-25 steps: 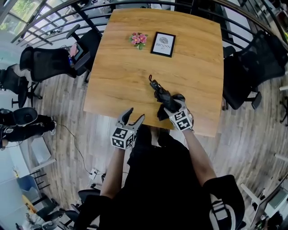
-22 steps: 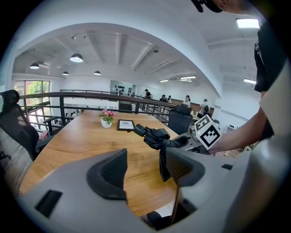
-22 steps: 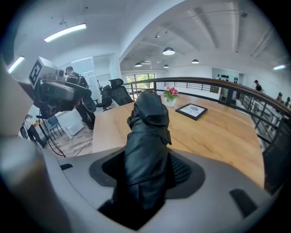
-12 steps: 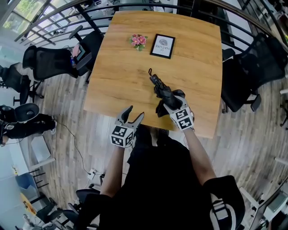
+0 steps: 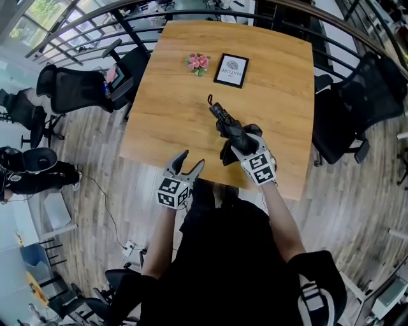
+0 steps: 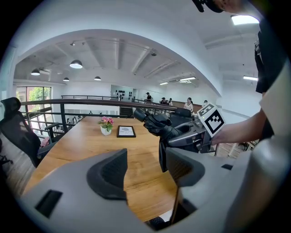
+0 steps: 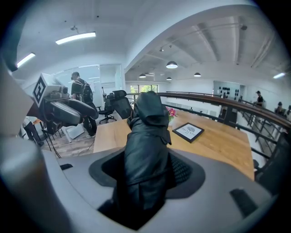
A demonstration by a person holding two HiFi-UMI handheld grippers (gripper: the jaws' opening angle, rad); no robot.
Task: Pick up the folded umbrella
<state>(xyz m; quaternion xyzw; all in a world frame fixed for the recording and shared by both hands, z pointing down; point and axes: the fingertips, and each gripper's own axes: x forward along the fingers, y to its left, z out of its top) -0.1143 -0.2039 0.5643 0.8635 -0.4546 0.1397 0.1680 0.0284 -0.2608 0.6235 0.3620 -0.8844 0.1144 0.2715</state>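
The folded black umbrella [image 5: 229, 129] hangs above the wooden table [image 5: 172, 108], lifted off its surface. My right gripper [image 5: 241, 142] is shut on its near half, and the handle end with its loop points toward the table's far side. In the right gripper view the umbrella [image 7: 146, 159] fills the space between the jaws. The left gripper view catches the umbrella [image 6: 157, 125] from the side, clear of the tabletop. My left gripper [image 5: 190, 162] stands open and empty at the table's near edge, left of the umbrella.
A small pot of pink flowers [image 5: 198, 62] and a framed picture [image 5: 231, 70] stand at the far side of the table. Black office chairs [image 5: 76, 89] stand to the left and one [image 5: 357, 108] to the right. A railing [image 5: 95, 19] curves behind the table.
My right gripper has risen with the umbrella, which now hangs higher above the table. The left gripper has stayed where it was.
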